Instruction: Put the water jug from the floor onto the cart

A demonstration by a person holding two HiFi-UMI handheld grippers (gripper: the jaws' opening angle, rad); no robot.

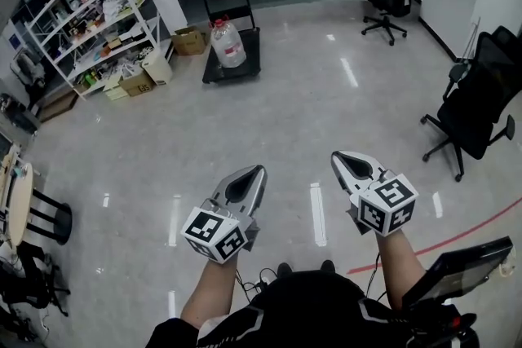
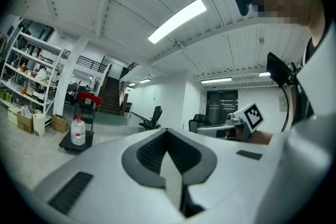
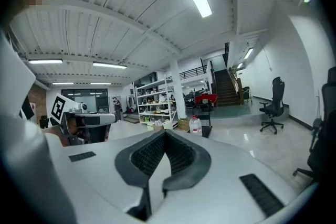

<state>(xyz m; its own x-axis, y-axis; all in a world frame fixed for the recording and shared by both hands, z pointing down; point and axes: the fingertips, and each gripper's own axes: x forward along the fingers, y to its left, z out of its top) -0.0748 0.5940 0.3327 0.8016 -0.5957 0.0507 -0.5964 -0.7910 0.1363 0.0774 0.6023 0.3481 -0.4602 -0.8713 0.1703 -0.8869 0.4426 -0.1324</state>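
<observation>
A: Plastic water jug (image 1: pixel 228 45), clear with a red cap. It stands upright on the black deck of the cart (image 1: pixel 247 69), at the handle end. The cart is on the far side of the grey floor (image 1: pixel 310 110), near the shelving. The jug is not on the floor.

B: Which step, then?

A: By how things lie, the placing looks done. The jug rests on the cart and nothing is touching it.

B: Tongs?

A: Left tongs (image 1: pixel 258 174): jaws pressed together, nothing between them. Right tongs (image 1: pixel 338 160): the same, closed and empty. Both are held out in front of the person, well apart from the cart.

B: Next move?

A: Likely nothing more for the jug itself. If a check is wanted, cross the open floor and see that the base sits fully inside the deck edge. It is too small to be sure from here. Any reseating would need the jaws opened first. A jug that size probably wants both tongs on it.
</observation>
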